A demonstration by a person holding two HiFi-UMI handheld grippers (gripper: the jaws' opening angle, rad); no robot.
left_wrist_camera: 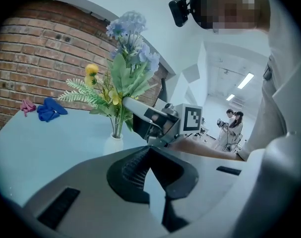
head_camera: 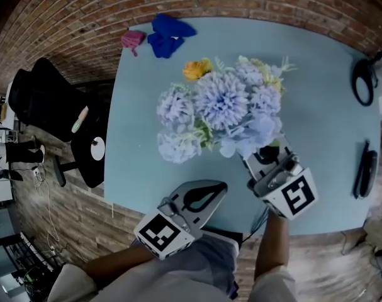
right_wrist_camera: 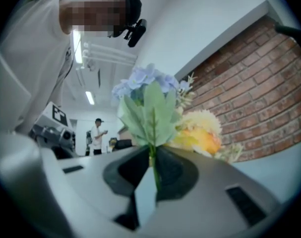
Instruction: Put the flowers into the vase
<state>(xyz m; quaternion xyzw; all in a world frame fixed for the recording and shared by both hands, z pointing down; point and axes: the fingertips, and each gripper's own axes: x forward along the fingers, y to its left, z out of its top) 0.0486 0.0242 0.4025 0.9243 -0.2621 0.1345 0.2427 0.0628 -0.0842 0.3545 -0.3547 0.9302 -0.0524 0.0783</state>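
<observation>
Blue flowers [head_camera: 222, 102] upright in sm. white vase [left_wrist_camera: 113, 145] – table [head_camera: 323, 137] ctr.

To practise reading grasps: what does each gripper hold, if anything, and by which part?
The right gripper grips a blue flower by its green stem, below the leaves. The left gripper holds nothing.

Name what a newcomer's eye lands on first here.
The big bouquet of pale blue flowers at the middle of the light blue table. Next, the right gripper at its near side, shut on a green stem, and the left gripper empty at the table's near edge.
</observation>
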